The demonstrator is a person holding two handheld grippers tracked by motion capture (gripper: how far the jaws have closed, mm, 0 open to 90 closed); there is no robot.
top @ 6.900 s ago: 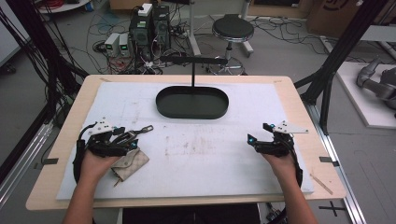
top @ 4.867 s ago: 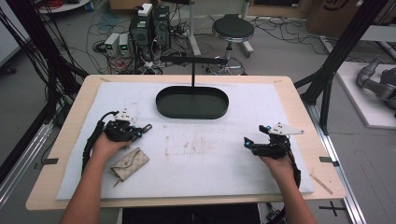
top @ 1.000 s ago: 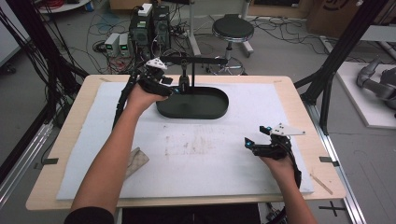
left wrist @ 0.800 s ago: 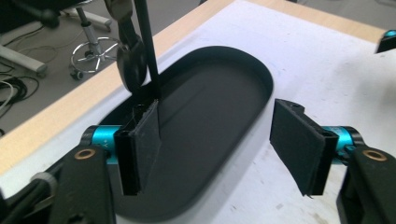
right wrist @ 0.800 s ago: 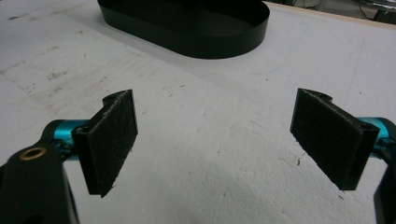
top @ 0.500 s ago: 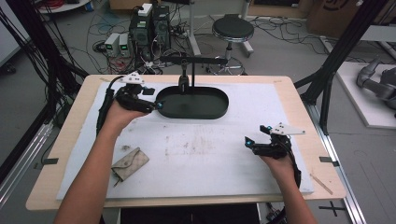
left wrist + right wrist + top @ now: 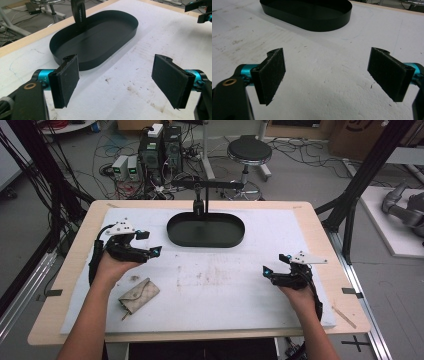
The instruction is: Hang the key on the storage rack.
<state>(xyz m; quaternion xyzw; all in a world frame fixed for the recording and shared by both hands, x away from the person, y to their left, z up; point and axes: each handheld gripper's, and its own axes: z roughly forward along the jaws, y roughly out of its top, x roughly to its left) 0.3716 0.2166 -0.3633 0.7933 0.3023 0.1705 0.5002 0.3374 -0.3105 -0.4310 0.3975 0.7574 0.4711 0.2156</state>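
Black tray point(image 7: 205, 229) sits beyond left hand-held gripper point(image 7: 151, 253).

Even, bright indoor light; soft shadows, perhaps slight blur.

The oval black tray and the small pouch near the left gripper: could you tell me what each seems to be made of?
The oval black tray looks like thin sheet metal or hard plastic with a matte finish: its wall is thin, even and crisp-edged, with a dull sheen. The small pouch looks like soft fabric or leather, beige and patterned: it lies flat and slightly rumpled. The exact material is unclear.
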